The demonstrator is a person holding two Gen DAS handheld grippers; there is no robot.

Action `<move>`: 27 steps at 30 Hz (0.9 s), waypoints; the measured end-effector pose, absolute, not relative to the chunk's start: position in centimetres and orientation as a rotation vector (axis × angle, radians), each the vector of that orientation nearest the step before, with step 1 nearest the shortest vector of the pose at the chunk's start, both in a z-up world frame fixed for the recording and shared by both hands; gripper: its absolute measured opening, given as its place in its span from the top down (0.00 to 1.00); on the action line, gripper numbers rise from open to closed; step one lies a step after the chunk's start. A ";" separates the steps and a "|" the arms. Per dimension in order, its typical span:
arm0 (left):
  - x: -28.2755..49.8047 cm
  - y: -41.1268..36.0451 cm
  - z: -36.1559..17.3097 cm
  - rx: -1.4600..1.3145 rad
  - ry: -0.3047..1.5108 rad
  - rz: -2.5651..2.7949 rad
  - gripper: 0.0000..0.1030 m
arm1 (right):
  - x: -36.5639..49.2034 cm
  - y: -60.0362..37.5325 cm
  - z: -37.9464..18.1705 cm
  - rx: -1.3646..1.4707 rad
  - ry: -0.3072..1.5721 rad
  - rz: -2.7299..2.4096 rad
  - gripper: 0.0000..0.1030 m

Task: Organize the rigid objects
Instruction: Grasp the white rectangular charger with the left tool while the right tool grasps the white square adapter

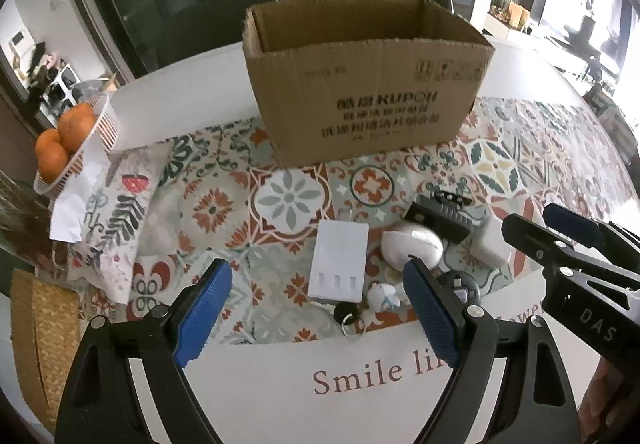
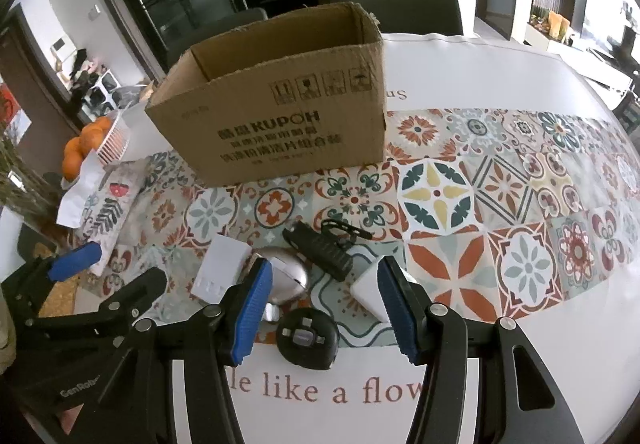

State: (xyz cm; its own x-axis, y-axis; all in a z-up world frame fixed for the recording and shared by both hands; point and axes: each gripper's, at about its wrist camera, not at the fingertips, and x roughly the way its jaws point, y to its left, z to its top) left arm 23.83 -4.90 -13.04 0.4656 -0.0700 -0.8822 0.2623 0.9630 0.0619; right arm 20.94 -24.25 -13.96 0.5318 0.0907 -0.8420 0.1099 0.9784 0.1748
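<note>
Nearest the right gripper [image 2: 326,308], whose jaws gape wide and hold nothing, lies the round black tape measure [image 2: 307,338] — directly between and just below its 2 pads, the likeliest first pick. The left gripper [image 1: 320,308] is equally wide and empty; the white flat box [image 1: 339,262] lies ahead of it, long axis running away from the claw. Beyond sit the white mouse [image 1: 412,246] and black flashlight [image 2: 318,248]. Farthest, the open cardboard box [image 1: 360,83] waits, apparently empty.
</note>
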 end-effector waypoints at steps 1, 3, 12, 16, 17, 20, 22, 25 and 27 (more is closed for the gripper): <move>23.8 -4.9 -13.3 0.198 1.074 -0.209 0.15 | 20.8 -24.2 -14.2 0.220 1.008 -0.016 0.45; 23.8 -4.9 -13.8 0.196 1.082 -0.212 0.15 | 20.5 -24.2 -14.5 0.225 1.000 -0.022 0.42; 24.1 -5.1 -15.5 0.186 1.114 -0.231 0.16 | 19.3 -24.0 -15.6 0.237 0.946 -0.062 0.36; 23.8 -5.1 -16.0 0.168 1.110 -0.222 0.16 | 19.1 -24.4 -16.3 0.246 0.939 -0.074 0.35; 23.8 -5.1 -16.1 0.165 1.103 -0.217 0.16 | 19.0 -24.4 -16.5 0.248 0.938 -0.076 0.34; 23.9 -5.0 -16.8 0.160 1.104 -0.214 0.16 | 19.1 -24.6 -17.2 0.255 0.945 -0.088 0.34; 24.1 -5.0 -17.2 0.161 1.107 -0.214 0.16 | 19.1 -24.4 -17.5 0.231 0.938 -0.102 0.33; 24.4 -4.9 -17.9 0.159 1.112 -0.215 0.19 | 19.2 -24.5 -18.1 0.242 0.946 -0.112 0.33; 24.6 -4.9 -18.3 0.155 1.113 -0.216 0.20 | 19.3 -24.6 -18.4 0.248 0.947 -0.120 0.32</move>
